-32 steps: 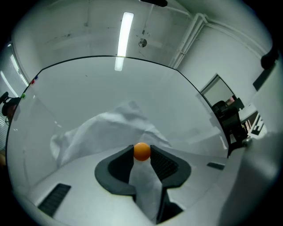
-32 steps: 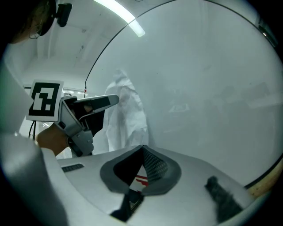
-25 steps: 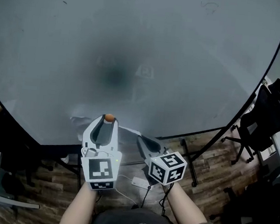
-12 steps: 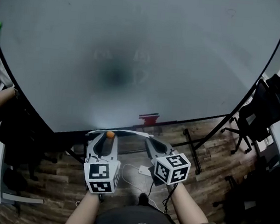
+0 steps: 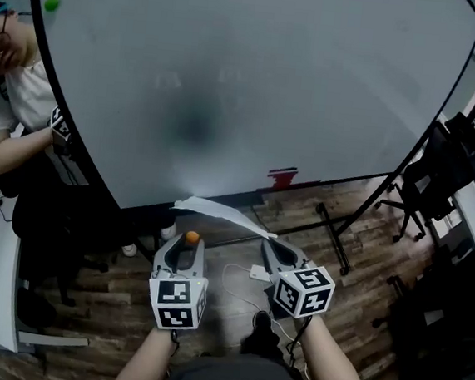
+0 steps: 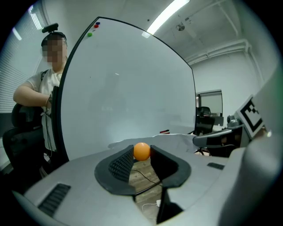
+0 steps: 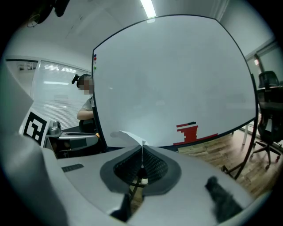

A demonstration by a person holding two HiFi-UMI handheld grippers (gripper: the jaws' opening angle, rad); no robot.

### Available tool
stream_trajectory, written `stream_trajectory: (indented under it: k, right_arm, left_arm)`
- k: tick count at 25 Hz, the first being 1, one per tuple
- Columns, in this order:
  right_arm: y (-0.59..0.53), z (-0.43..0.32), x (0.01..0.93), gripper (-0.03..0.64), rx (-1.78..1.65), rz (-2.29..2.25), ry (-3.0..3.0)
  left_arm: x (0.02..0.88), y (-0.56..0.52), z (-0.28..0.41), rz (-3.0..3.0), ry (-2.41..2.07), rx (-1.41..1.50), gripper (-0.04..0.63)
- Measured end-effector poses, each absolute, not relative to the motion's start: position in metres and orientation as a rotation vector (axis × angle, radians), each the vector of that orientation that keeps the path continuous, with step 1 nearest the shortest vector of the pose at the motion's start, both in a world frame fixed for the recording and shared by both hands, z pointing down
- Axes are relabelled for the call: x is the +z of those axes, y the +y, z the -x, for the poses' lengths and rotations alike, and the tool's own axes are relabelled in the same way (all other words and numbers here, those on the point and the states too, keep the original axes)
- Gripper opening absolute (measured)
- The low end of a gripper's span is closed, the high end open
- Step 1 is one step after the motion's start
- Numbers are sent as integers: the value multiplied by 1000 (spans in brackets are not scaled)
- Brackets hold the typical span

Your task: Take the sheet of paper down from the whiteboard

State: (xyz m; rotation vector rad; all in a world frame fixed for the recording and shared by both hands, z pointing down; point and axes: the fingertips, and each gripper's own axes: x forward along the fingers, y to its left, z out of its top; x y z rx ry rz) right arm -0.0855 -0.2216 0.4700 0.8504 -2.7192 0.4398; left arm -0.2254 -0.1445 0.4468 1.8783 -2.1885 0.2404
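The sheet of paper (image 5: 218,213) is off the whiteboard (image 5: 256,86) and hangs over the floor, reaching left from my right gripper (image 5: 267,242). That gripper is shut on the sheet's right edge; in the right gripper view the paper (image 7: 126,134) runs out from the closed right gripper (image 7: 142,152). My left gripper (image 5: 189,240) holds a small orange ball magnet (image 5: 191,237) at its tips. In the left gripper view the magnet (image 6: 141,151) sits between the pads, with the paper (image 6: 177,138) just beyond it. Both grippers are well back from the board.
A person (image 5: 11,113) sits at the board's left edge. A red object (image 5: 282,178) rests at the board's bottom rail. A green magnet (image 5: 52,2) is stuck at the board's top left. A black office chair (image 5: 444,176) stands right. Cables and a white adapter (image 5: 259,272) lie on the wooden floor.
Both grippers drew back and down from the whiteboard. The paper came away with the right gripper, and the orange magnet stayed in the left. The seated person came into view at left.
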Motion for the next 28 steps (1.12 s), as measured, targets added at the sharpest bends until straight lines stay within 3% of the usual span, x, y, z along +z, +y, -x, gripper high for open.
stream_trajectory:
  k: [15, 28]
  right_arm:
    - [-104, 48, 487, 21, 490, -1085, -2562]
    - [-46, -1, 492, 21, 478, -1101, -2540]
  left_arm:
    - [468, -62, 204, -2091, -1917, 238, 126]
    - [482, -12, 130, -2173, -1807, 245, 126]
